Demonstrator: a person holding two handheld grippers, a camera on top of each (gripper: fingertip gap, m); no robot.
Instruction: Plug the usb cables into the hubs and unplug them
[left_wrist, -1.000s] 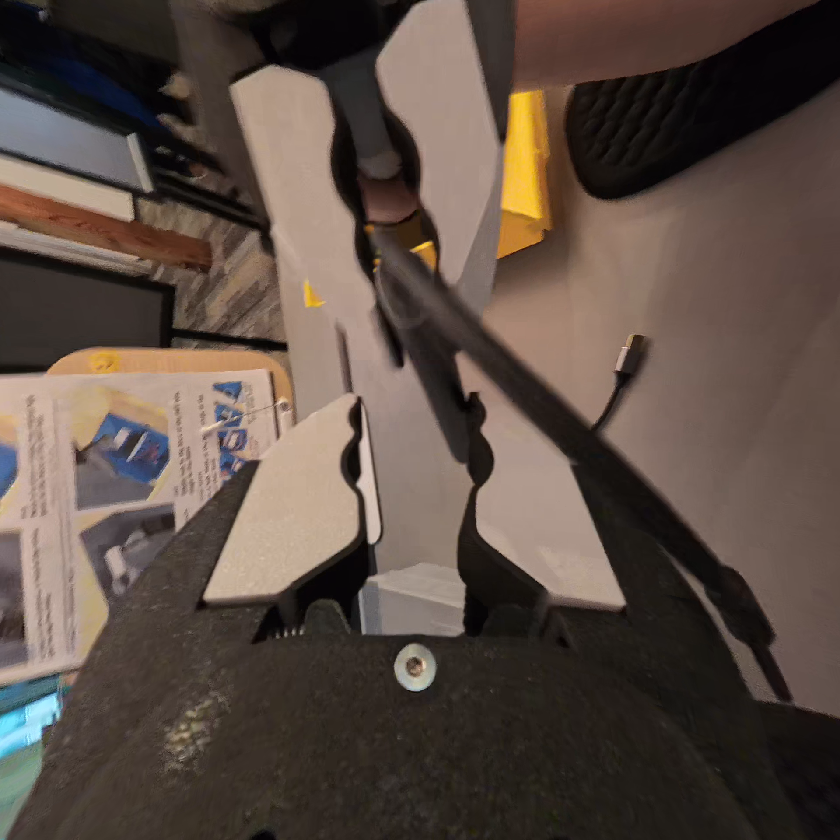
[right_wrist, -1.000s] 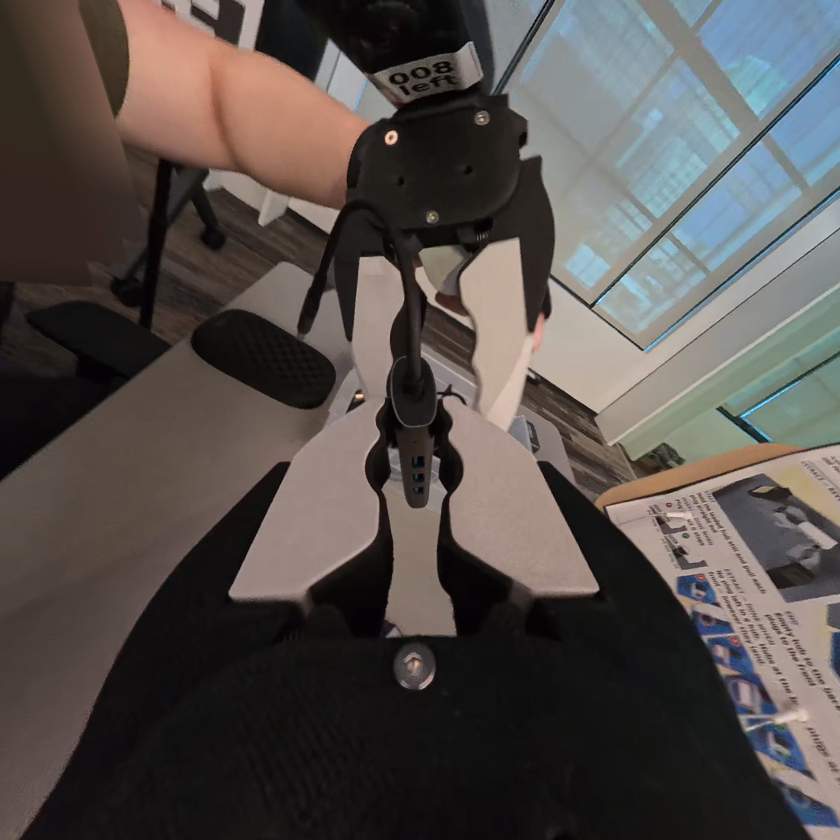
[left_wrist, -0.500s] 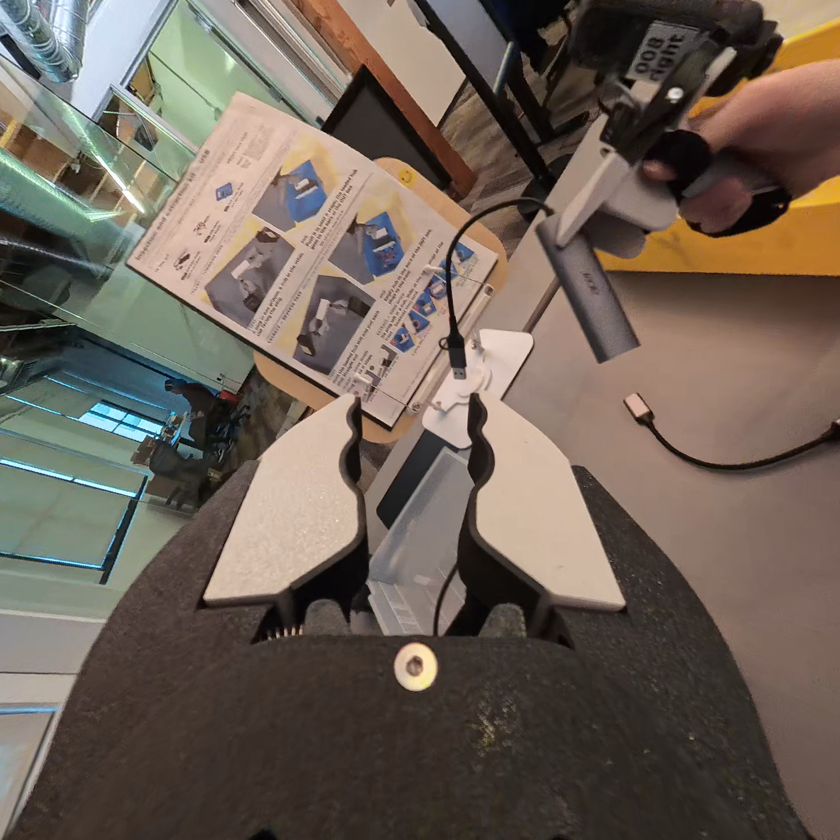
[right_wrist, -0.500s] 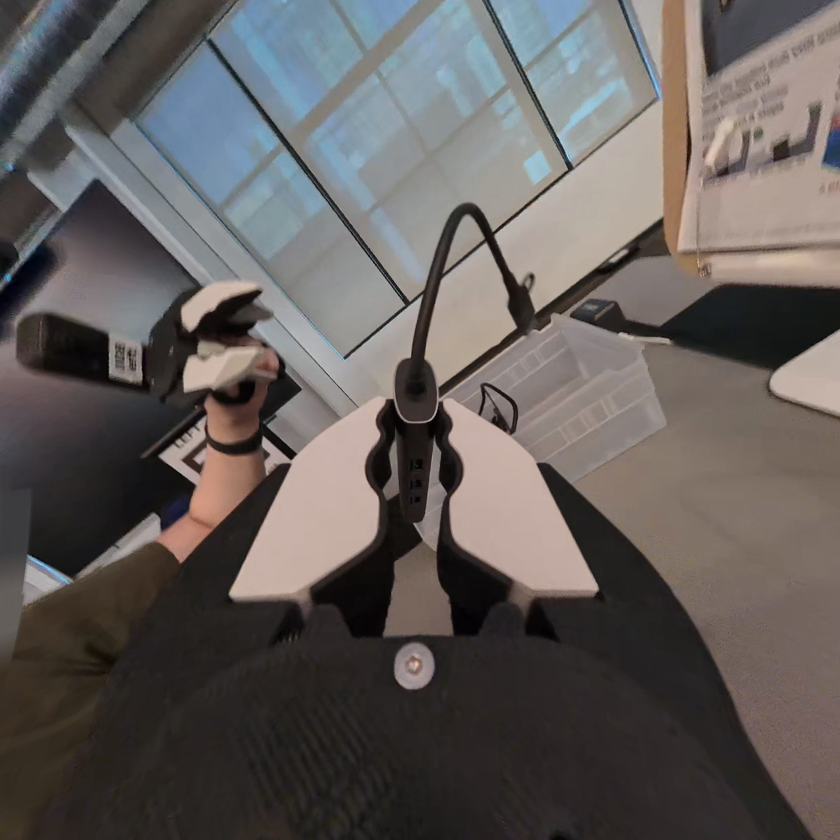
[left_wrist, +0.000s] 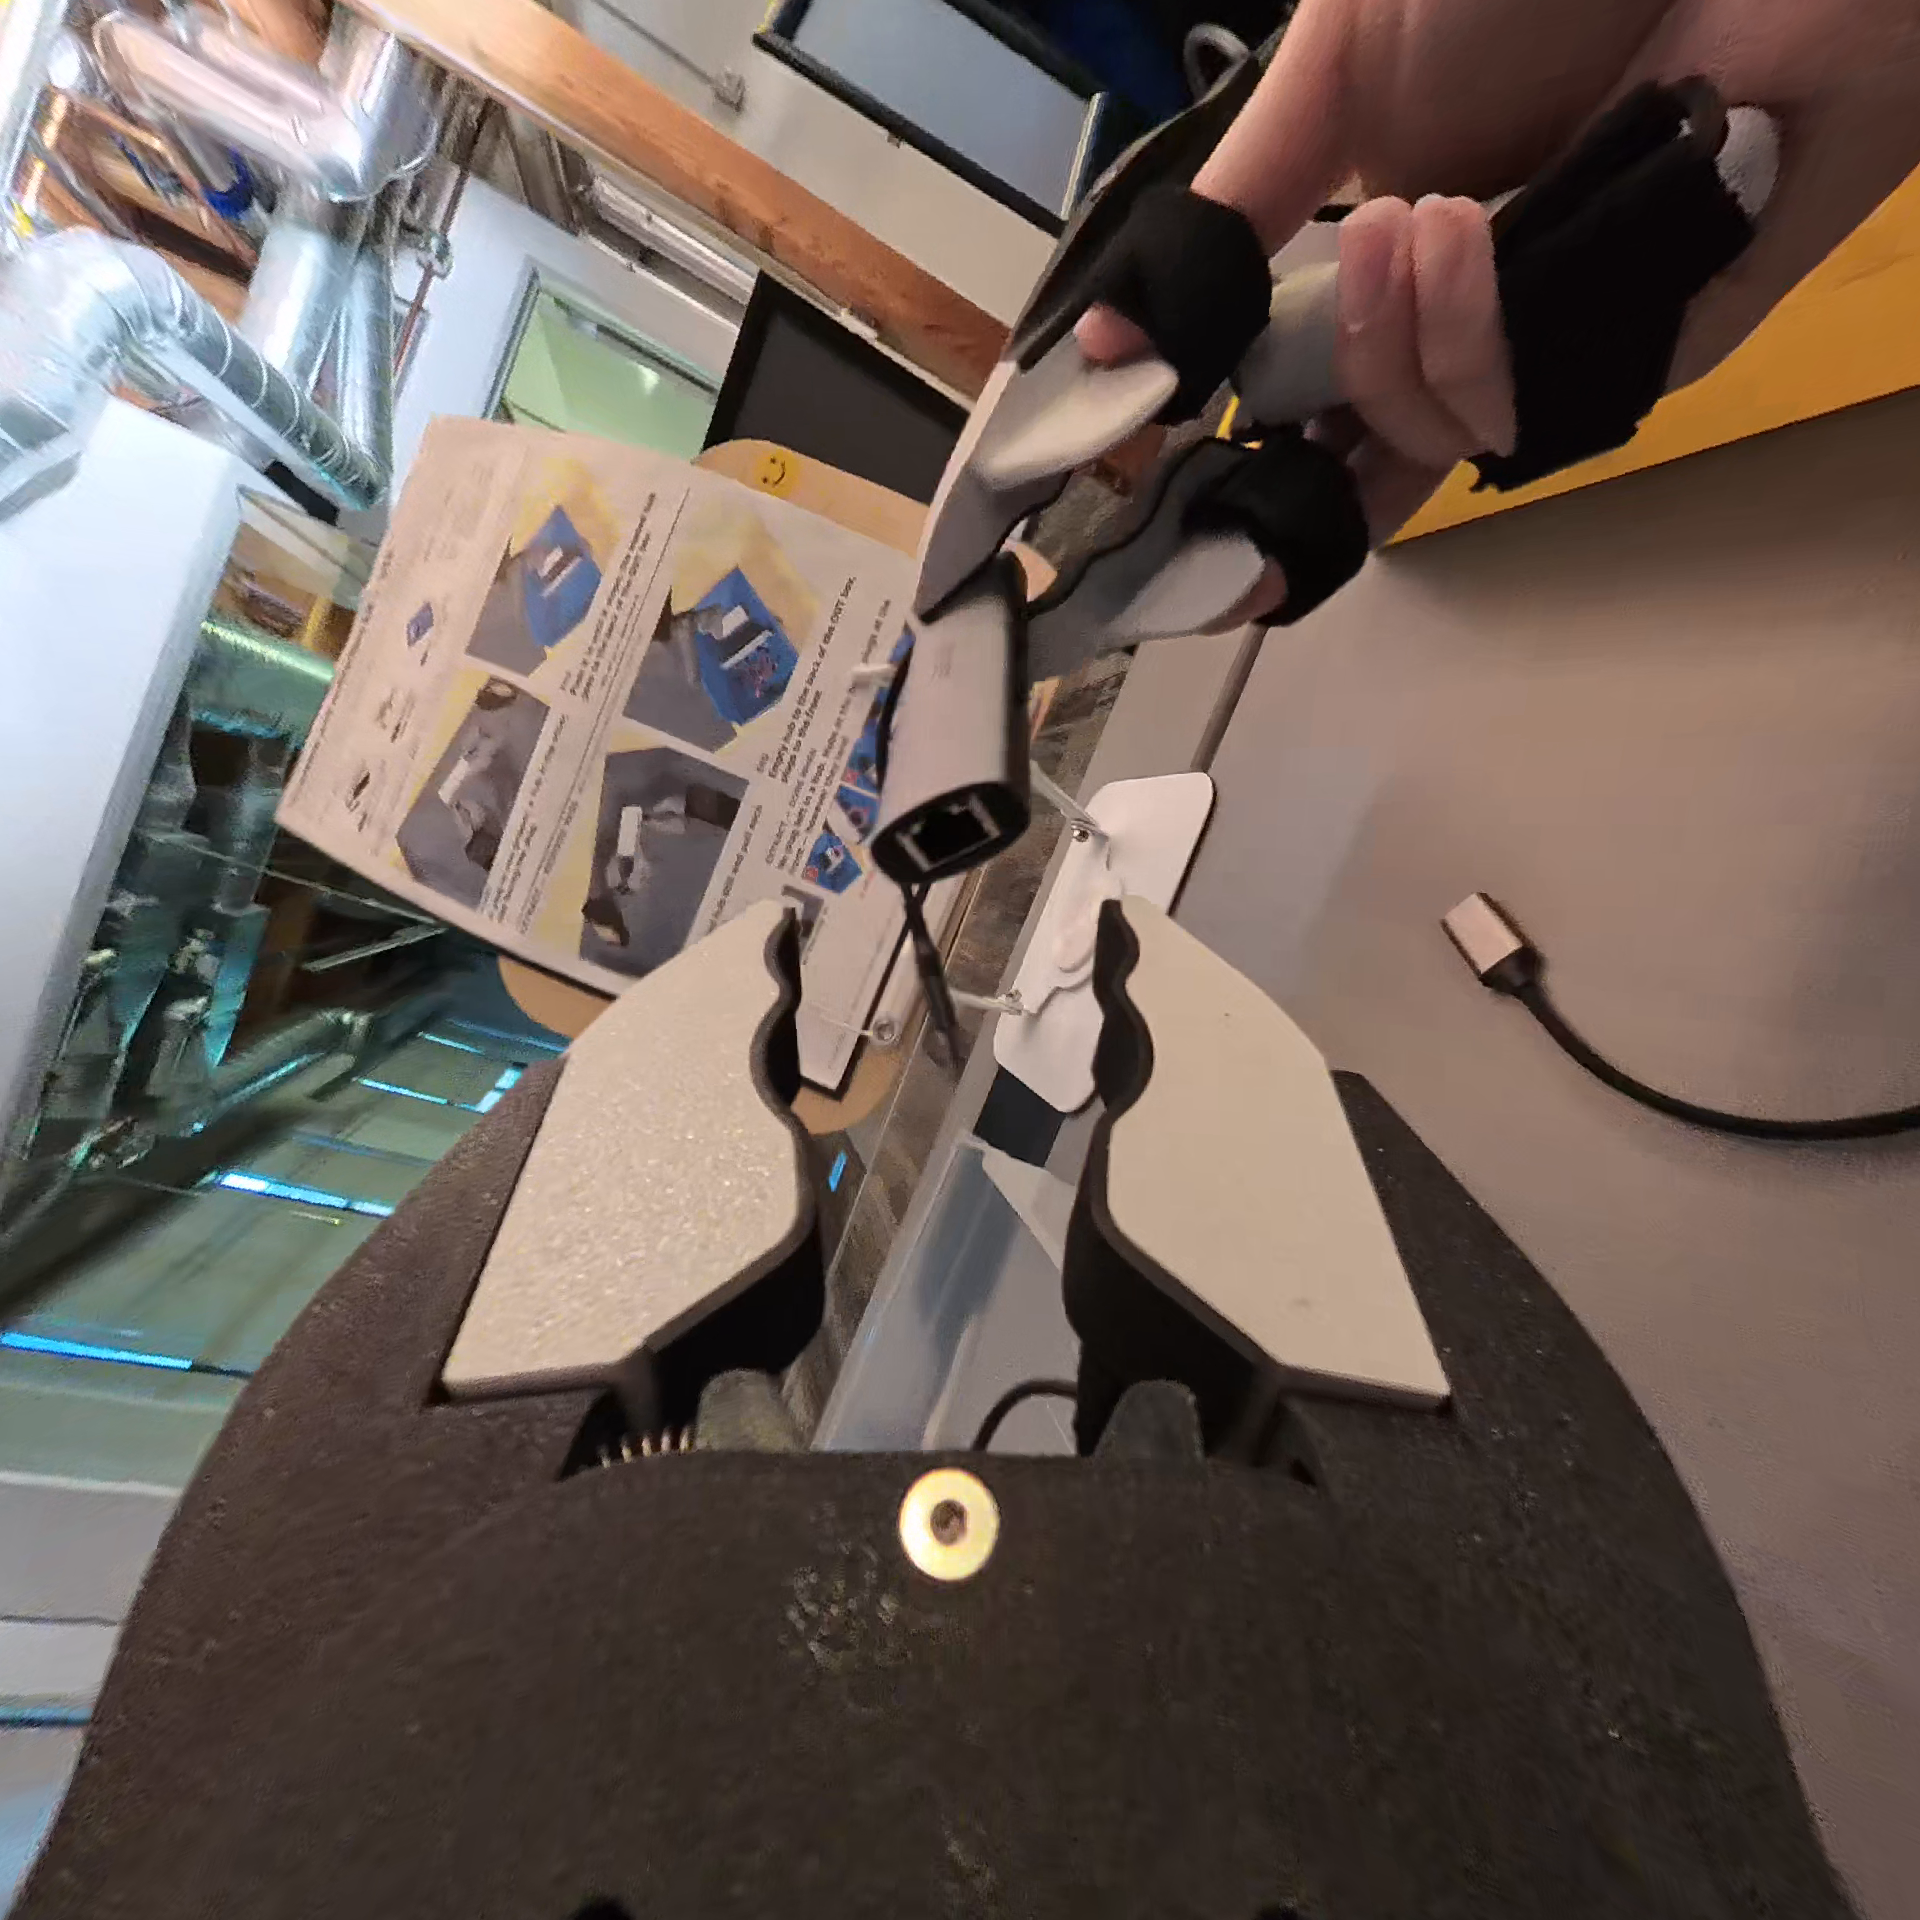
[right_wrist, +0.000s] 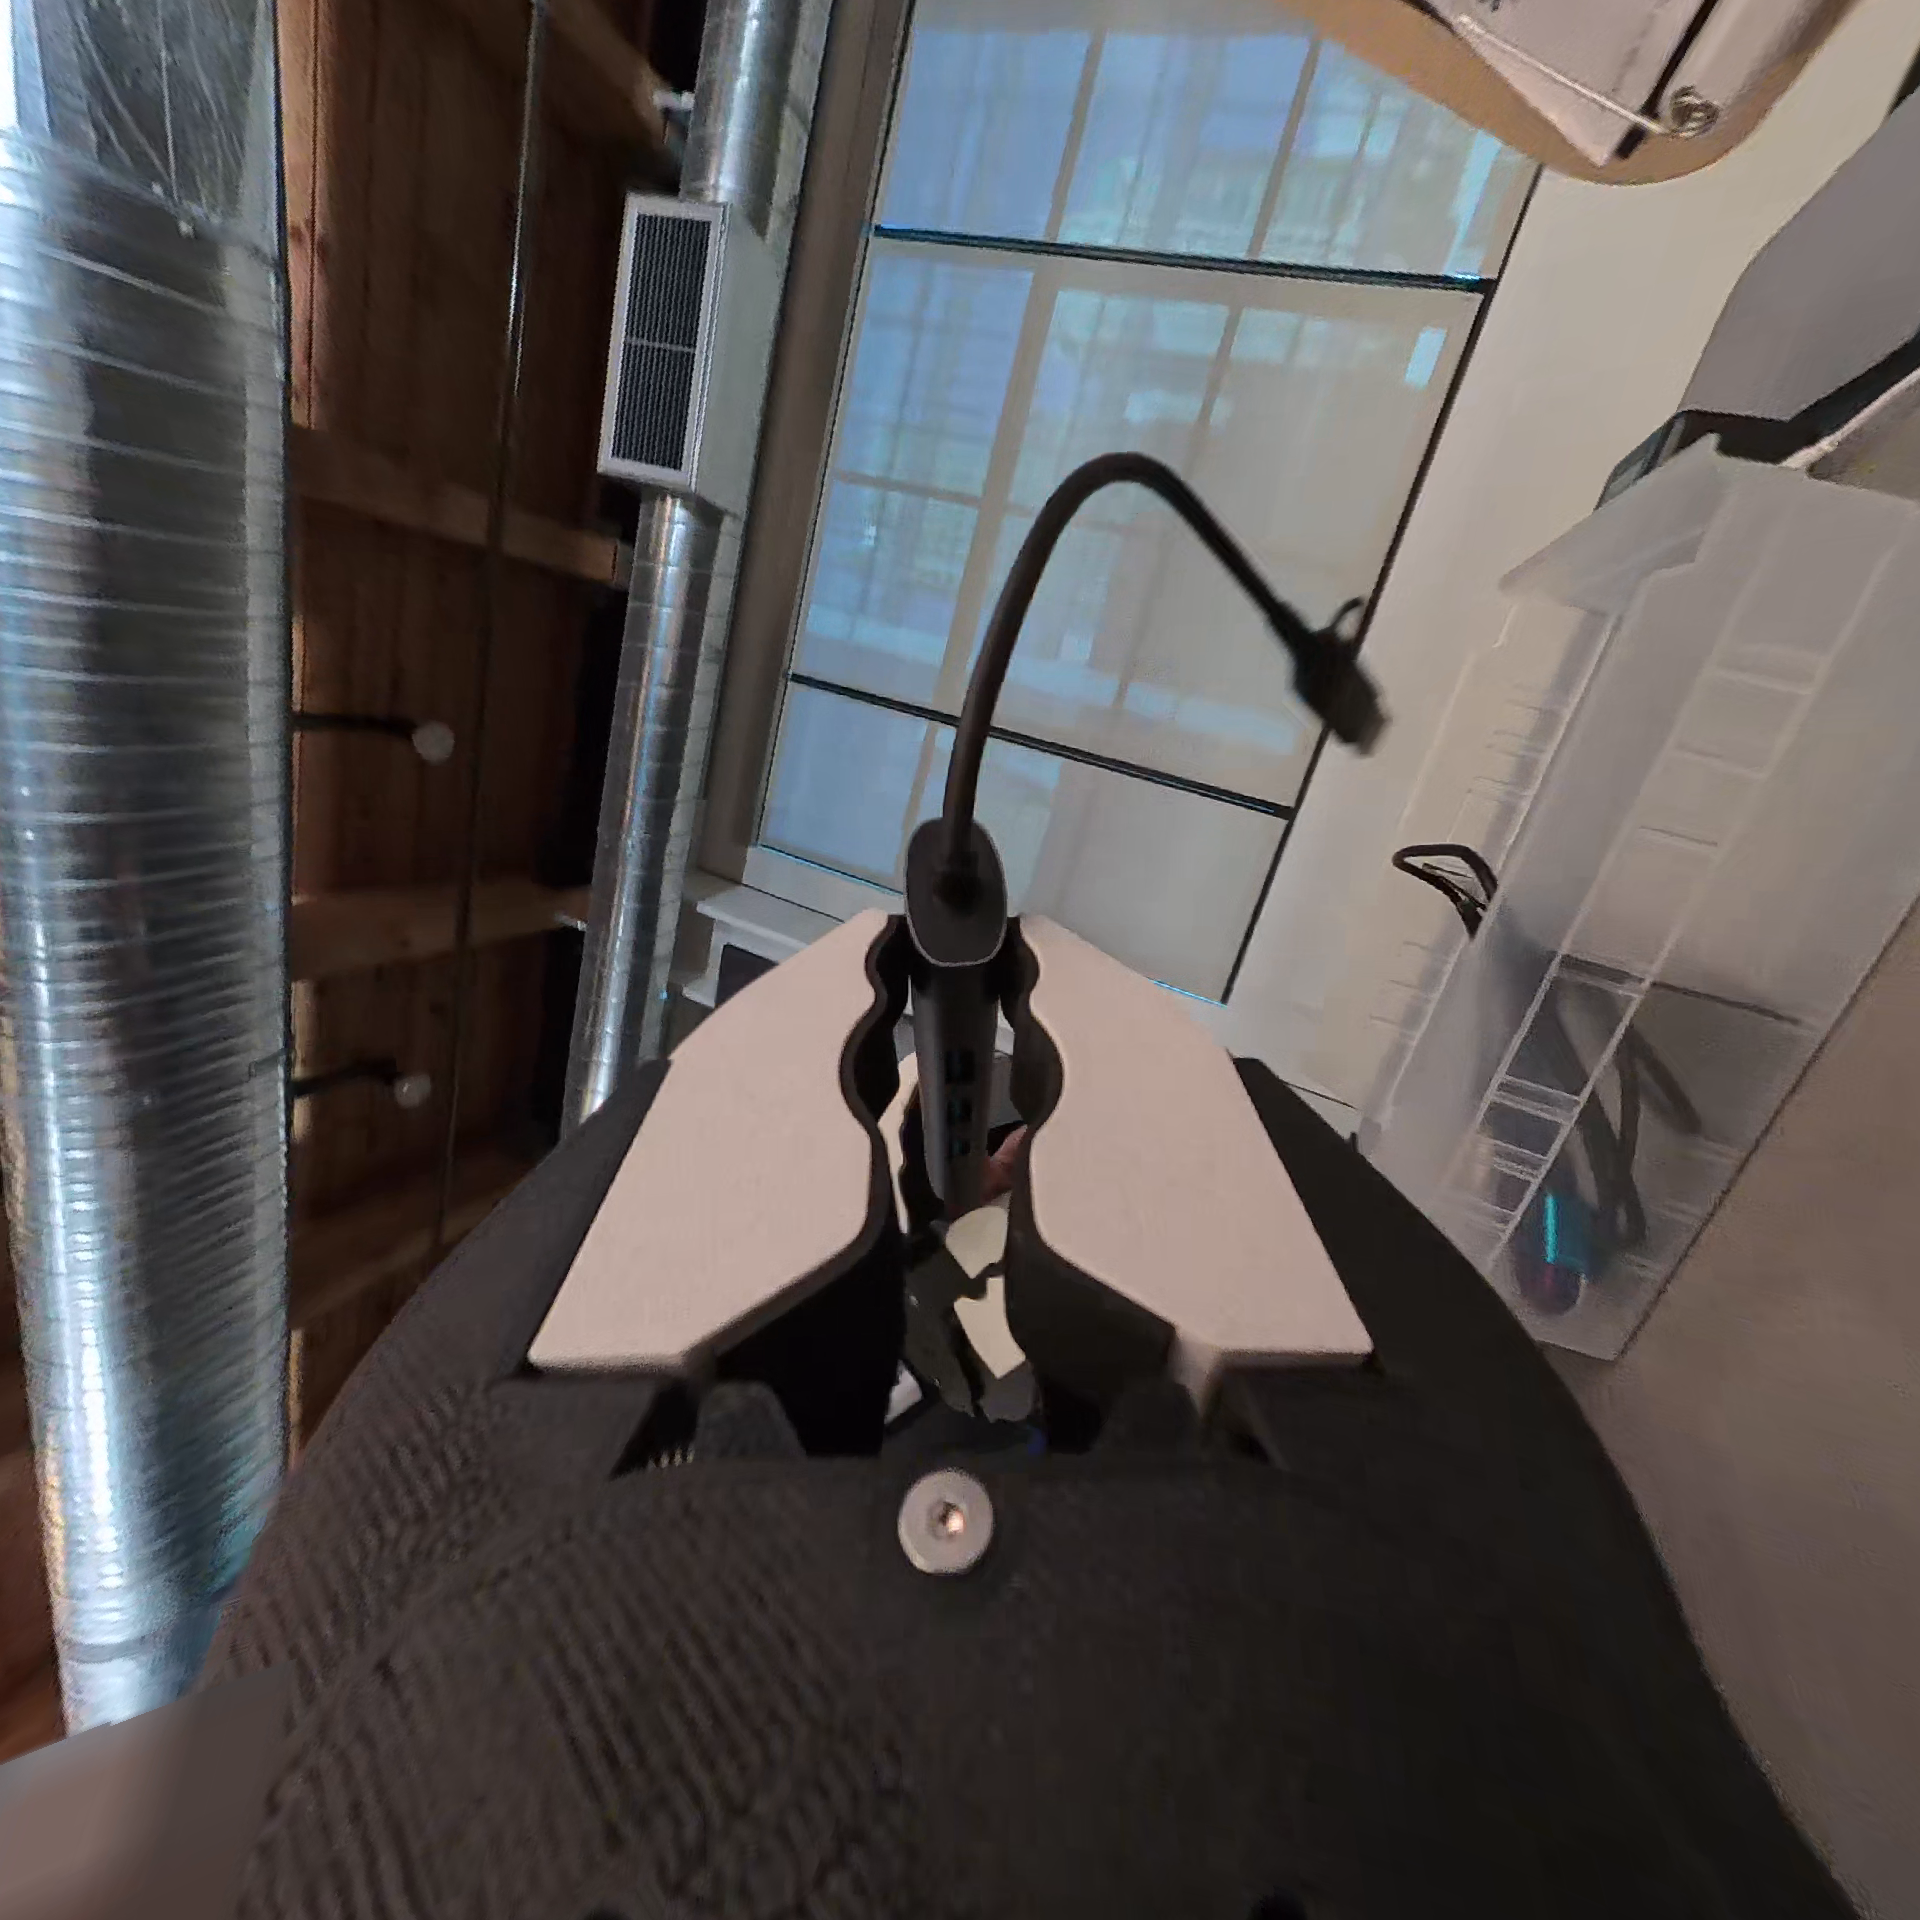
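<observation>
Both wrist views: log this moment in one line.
right gripper: shut on hub, airborne | left gripper: open, empty | usb cable: on table, unplugged

In my right wrist view, the hub (right_wrist: 954, 1013) sits between my right hand-held gripper's (right_wrist: 951, 940) fingers, its lower length hidden behind them, so I cannot tell what its ports hold. The plug (right_wrist: 1335, 681) on its short lead, right of centre, is smeared by motion. The metal duct (right_wrist: 135, 727) down the left side is blurred and cut by the frame's left edge.

In my left wrist view, the loose cable (left_wrist: 1621, 1081) on the table (left_wrist: 1621, 831) runs off the right edge, its far end unseen. The instruction sheet (left_wrist: 582, 707), left of centre, is too soft to make out. The hand (left_wrist: 1455, 260) is cropped at the top right.
</observation>
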